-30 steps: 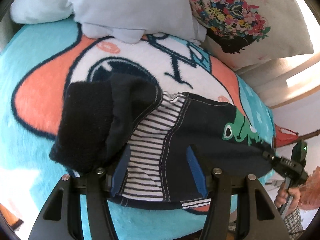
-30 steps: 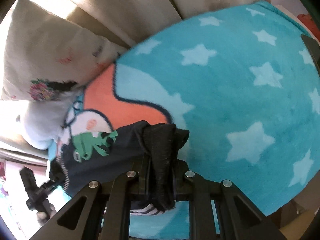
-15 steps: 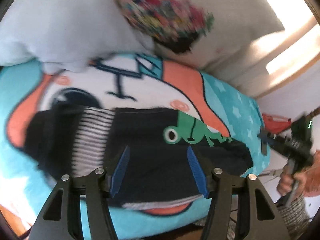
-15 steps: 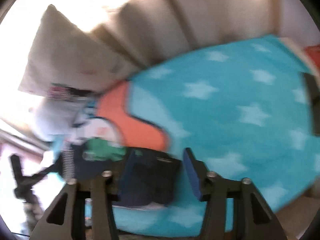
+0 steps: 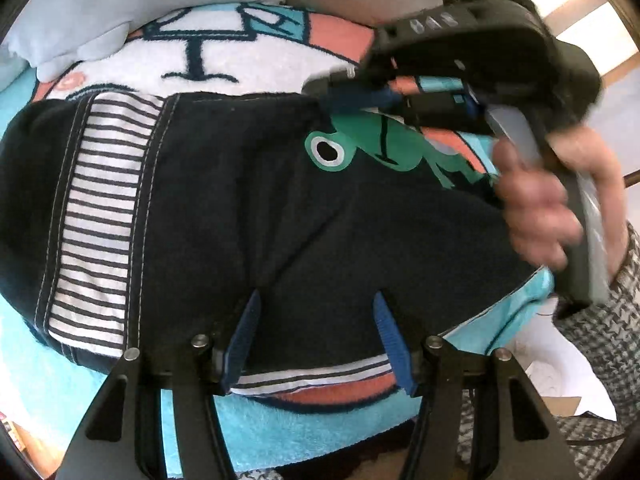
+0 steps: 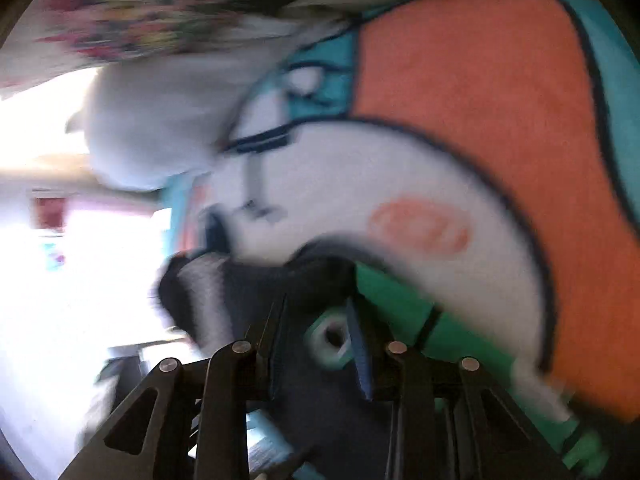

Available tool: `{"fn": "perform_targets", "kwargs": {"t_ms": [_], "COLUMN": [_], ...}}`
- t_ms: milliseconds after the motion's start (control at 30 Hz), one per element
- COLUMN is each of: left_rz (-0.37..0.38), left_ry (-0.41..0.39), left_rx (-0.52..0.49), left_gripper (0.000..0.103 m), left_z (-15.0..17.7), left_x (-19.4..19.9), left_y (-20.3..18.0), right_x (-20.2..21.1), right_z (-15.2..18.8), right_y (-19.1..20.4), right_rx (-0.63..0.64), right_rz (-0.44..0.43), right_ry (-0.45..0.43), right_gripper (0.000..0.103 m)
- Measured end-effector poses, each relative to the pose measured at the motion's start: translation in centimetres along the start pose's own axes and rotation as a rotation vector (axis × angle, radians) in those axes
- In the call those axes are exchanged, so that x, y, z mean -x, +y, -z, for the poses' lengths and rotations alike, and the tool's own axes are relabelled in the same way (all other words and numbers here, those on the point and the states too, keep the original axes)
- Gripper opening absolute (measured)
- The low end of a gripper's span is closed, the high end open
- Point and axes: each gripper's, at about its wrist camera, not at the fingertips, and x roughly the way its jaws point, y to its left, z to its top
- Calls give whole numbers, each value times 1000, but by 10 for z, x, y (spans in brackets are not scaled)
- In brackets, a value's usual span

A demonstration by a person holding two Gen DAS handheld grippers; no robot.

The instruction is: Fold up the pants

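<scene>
while pants (image 5: 248, 208) lie flat, right gripper (image 5: 352, 94) seemingly closes

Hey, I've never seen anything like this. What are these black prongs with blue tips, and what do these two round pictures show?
There is no robot here. A person holds a black two-finger gripper in each hand, each with a wide-angle camera looking along its fingers. One picture comes from the left gripper. The other, blurred one comes from the right gripper, carried by a hand. Dark navy pants with a striped panel and a green frog print lie on a fluffy turquoise, orange and white blanket. The left jaws stand open above the pants, holding nothing. The right jaws have just been closing at the pants' far edge, but blur hides whether they pinch cloth.
</scene>
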Motion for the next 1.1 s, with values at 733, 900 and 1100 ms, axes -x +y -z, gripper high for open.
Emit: {"fn": "perform_targets", "kwargs": {"t_ms": [733,900,1100], "left_rz": [75,31,52], "left_ry": [25,53,0], "left_rx": [43,26,-48], "left_gripper": [59,59,59], "left_z": [-15,-18,-30], "left_x": [2,6,36], "left_y": [22,14,-22], "right_x": [98,135,173], "right_z": [174,204,228], "right_y": [-94,-145,-154], "right_rx": [-106,-311,-328], "right_rz": [94,-13,119], "right_ry": [-107,-216,-328], "right_gripper": [14,11,46]}}
